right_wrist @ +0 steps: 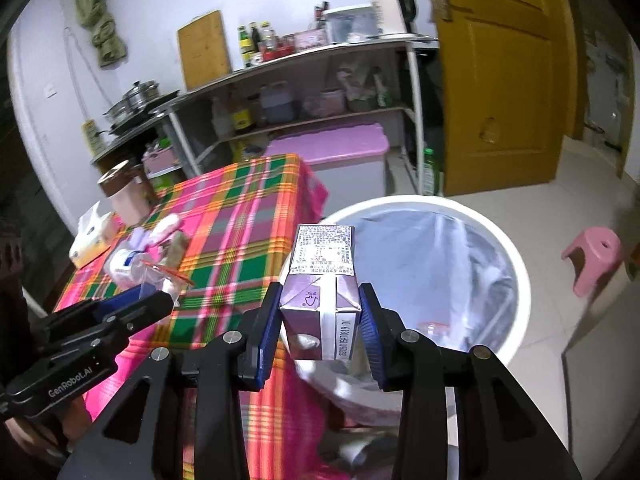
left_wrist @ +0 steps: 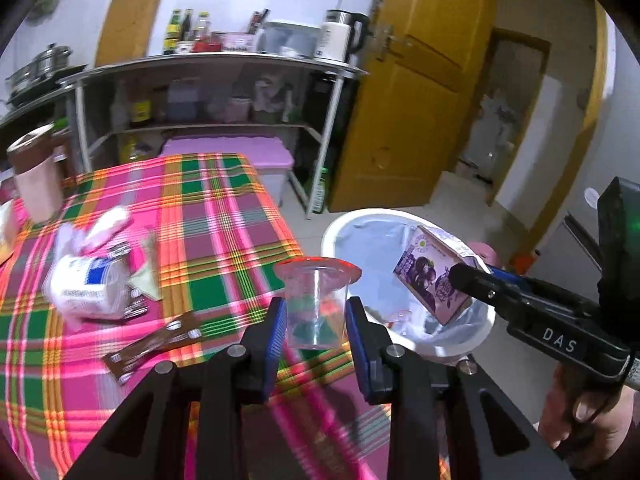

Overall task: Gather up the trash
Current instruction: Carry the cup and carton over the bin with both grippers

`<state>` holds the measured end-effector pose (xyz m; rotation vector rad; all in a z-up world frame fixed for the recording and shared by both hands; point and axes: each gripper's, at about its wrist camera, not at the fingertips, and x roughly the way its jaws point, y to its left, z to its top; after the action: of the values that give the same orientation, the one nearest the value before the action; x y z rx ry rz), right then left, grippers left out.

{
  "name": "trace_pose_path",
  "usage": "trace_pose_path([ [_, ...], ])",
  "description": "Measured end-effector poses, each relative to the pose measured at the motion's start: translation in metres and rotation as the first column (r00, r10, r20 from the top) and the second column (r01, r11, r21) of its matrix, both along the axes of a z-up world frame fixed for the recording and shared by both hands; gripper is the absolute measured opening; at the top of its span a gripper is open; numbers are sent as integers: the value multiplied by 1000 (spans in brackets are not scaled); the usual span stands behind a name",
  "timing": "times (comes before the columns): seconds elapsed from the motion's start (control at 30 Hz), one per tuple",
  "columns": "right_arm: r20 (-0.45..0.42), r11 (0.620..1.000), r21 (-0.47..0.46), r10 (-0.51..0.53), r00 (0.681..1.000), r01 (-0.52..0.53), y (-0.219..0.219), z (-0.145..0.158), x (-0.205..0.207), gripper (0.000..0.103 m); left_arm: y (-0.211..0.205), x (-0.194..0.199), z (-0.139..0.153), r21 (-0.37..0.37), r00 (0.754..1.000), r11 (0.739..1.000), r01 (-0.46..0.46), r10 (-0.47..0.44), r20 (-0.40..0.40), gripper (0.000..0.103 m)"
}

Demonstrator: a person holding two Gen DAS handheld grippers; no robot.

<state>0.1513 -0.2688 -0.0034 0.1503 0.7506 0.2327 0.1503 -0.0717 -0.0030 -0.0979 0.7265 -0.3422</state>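
Observation:
My left gripper [left_wrist: 316,320] is shut on a clear plastic cup [left_wrist: 316,304] with a red rim, held upright over the table's right edge. My right gripper [right_wrist: 320,316] is shut on a purple drink carton [right_wrist: 320,304], which hangs over the near rim of a white trash bin [right_wrist: 516,280] lined with a grey bag. In the left wrist view the carton [left_wrist: 432,276] hangs above the bin [left_wrist: 340,228], with the right gripper [left_wrist: 464,276] coming in from the right. The left gripper [right_wrist: 160,300] with the cup [right_wrist: 160,276] shows at the left of the right wrist view.
On the plaid tablecloth [left_wrist: 224,216] lie brown sachets [left_wrist: 156,344], a white plastic bag with wrappers [left_wrist: 88,280], a tissue box [right_wrist: 92,240] and a brown-lidded jug [left_wrist: 34,172]. A pink stool [right_wrist: 592,260] stands right of the bin. Shelves [left_wrist: 208,92] and a yellow door [left_wrist: 420,100] lie behind.

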Motion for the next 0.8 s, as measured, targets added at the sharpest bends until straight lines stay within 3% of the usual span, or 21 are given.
trace_pose_path([
  [0.4, -25, 997, 9, -82, 996, 82, -44, -10, 4, 39, -56, 31, -7, 9, 994, 995, 104, -103, -17, 31],
  [0.8, -63, 992, 1, -122, 991, 123, -63, -24, 11, 39, -85, 52, -25, 3, 985, 986, 164, -164, -61, 32],
])
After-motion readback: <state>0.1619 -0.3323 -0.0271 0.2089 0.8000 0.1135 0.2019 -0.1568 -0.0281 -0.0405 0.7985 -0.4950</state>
